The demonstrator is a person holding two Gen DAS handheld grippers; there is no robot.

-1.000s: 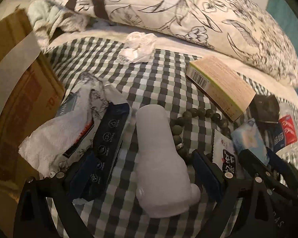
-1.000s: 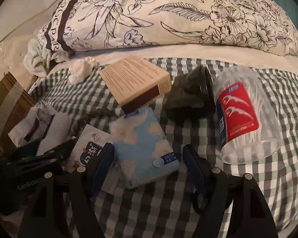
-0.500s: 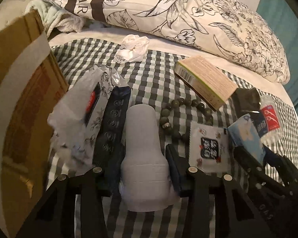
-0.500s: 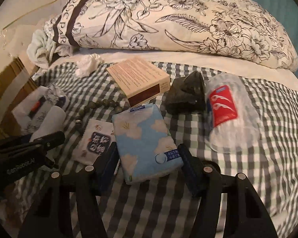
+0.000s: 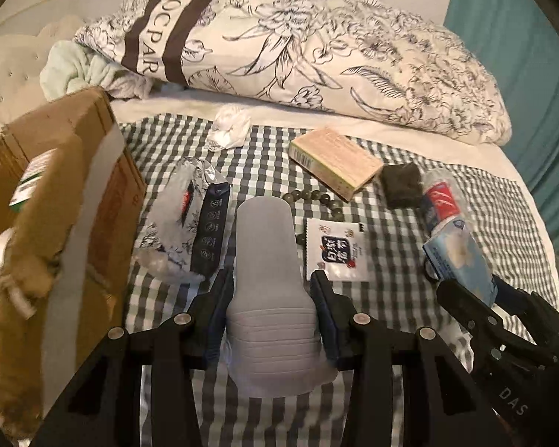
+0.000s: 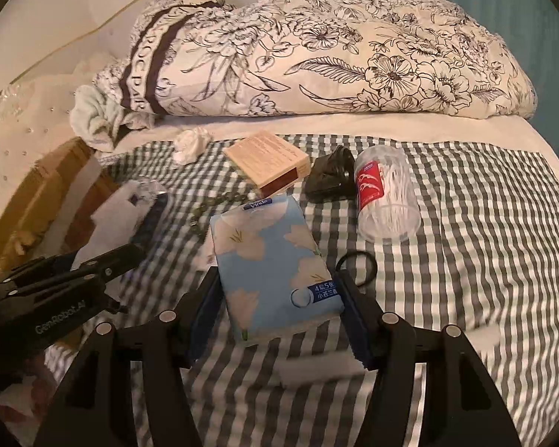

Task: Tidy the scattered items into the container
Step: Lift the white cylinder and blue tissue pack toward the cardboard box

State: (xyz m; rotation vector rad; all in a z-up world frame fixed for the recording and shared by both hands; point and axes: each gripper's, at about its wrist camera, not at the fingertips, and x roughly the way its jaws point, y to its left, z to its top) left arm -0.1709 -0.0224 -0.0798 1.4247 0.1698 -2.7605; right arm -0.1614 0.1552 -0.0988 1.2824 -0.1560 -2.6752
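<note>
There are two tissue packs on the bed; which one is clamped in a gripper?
The light-blue cloud-print tissue pack, clamped in the right gripper. The floral-wrapped tissue pack beside the cardboard box lies free on the checked cloth.

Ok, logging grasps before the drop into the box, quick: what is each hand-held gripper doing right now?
Left hand-held gripper: closed on the white bottle.
Right hand-held gripper: closed on the blue tissue pack.

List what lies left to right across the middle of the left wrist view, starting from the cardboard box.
cardboard box → plastic-wrapped packet → white bottle, gripped in the left tool → white sachet → blue tissue pack, held in the right tool
</note>
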